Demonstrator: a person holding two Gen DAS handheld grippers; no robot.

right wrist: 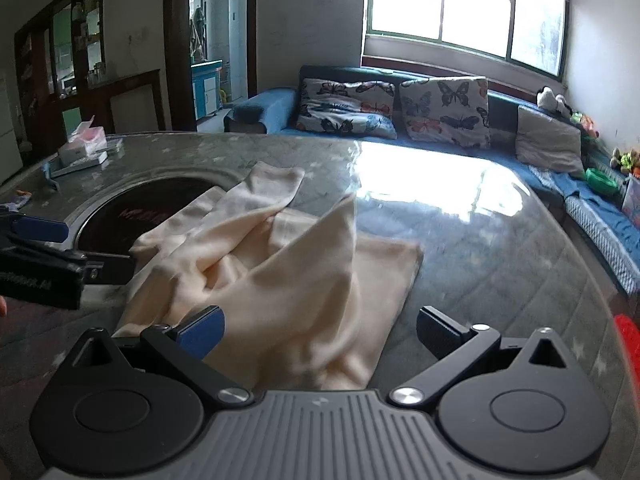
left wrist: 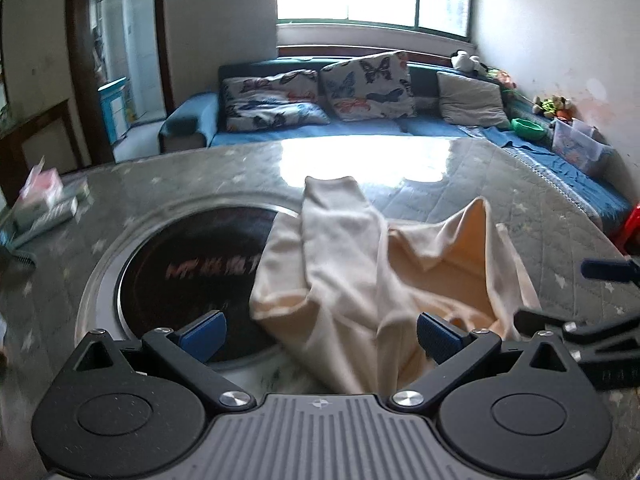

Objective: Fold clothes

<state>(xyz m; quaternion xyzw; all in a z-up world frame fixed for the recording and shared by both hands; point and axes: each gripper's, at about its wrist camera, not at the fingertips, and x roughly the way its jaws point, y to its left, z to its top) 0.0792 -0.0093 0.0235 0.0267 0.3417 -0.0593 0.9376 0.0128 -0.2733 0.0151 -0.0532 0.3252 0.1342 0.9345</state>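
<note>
A cream-coloured garment (left wrist: 352, 280) lies crumpled on the round glass-topped table (left wrist: 460, 208), partly over the dark centre disc (left wrist: 192, 272). It also shows in the right wrist view (right wrist: 280, 272), bunched up with one sleeve-like part stretched toward the far side. My left gripper (left wrist: 320, 334) is open, its blue pads wide apart on either side of the garment's near edge. My right gripper (right wrist: 320, 334) is open too, above the garment's near right part. The right gripper's fingers (left wrist: 560, 324) show at the right edge of the left wrist view, and the left gripper's fingers (right wrist: 40, 228) at the left edge of the right wrist view.
A tissue box and small packs (right wrist: 82, 148) lie at the table's far left. A blue sofa (right wrist: 440, 136) with butterfly cushions stands behind the table under a bright window. Toys and a green bowl (right wrist: 602, 184) sit on the sofa's right end. A red object (right wrist: 628, 340) is at the right.
</note>
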